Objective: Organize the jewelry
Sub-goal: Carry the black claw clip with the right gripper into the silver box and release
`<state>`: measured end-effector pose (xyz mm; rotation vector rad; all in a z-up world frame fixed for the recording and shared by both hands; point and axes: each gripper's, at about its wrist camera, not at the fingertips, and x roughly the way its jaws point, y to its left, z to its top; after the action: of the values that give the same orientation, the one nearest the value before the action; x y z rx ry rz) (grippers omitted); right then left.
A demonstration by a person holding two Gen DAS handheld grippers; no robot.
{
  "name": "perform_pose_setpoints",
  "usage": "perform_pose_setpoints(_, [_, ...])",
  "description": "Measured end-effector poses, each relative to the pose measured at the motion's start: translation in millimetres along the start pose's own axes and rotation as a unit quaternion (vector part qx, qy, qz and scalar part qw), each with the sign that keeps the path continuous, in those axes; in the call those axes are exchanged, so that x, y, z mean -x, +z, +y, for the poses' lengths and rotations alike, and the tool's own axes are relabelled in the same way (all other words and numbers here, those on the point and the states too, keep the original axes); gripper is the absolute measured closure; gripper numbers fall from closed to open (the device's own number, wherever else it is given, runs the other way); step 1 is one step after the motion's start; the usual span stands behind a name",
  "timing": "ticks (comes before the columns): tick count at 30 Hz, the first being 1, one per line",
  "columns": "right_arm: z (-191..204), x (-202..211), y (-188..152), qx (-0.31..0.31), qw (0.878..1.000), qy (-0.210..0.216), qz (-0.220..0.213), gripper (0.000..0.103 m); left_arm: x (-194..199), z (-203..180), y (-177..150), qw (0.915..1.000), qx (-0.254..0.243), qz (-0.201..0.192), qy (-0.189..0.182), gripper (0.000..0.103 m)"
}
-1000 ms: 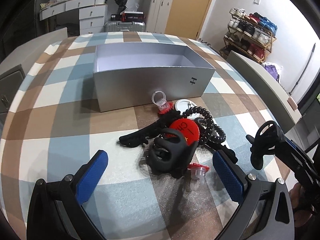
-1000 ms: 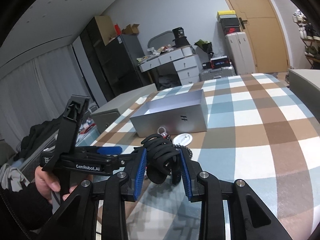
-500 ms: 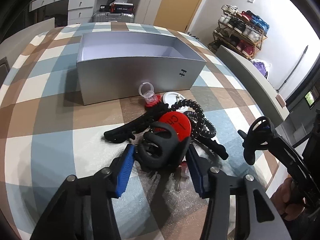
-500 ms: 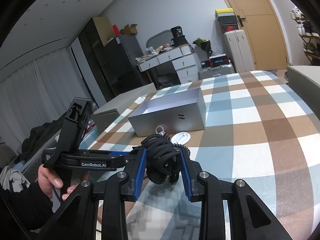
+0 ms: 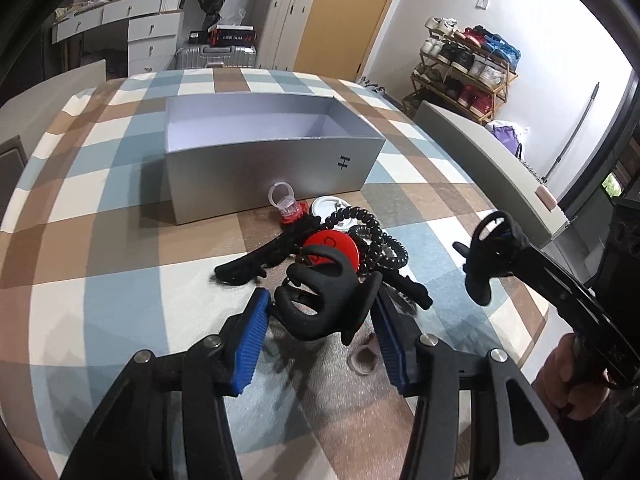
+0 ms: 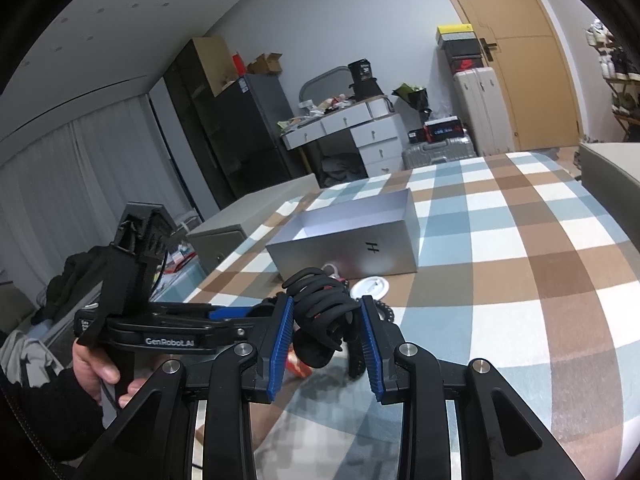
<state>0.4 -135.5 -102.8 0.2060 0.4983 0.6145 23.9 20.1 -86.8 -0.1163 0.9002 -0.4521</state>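
Bedroom, checked tablecloth [image 5: 120, 288], open silver box [image 5: 256, 168]: before it a tangled pile with red disc [image 5: 332, 242], partly hidden; my left gripper [image 5: 320, 320] clamps a black claw clip [image 5: 320, 300], teeth boxward; my right gripper [image 6: 324, 332] pinches another clip [image 6: 320, 300], orientation unclear.

Left gripper [image 5: 320, 320] jaws clamp a black claw hair clip [image 5: 320, 300] before the silver box [image 5: 272, 172]

Black hair claw clips [image 5: 320, 300], coiled ties [image 5: 376, 236], perhaps a red badge [image 5: 334, 245], heaped before open silver box [image 5: 276, 176].
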Motion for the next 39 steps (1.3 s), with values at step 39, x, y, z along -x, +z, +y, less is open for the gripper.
perform_pose_setpoints(39, [-45.6, -159.5, 117.8, -0.010, 0.996, 0.021, 0.086, 0.071, -42.8, 44.0, 107.3, 0.9997, 0.020, -0.011, -0.001, 0.057])
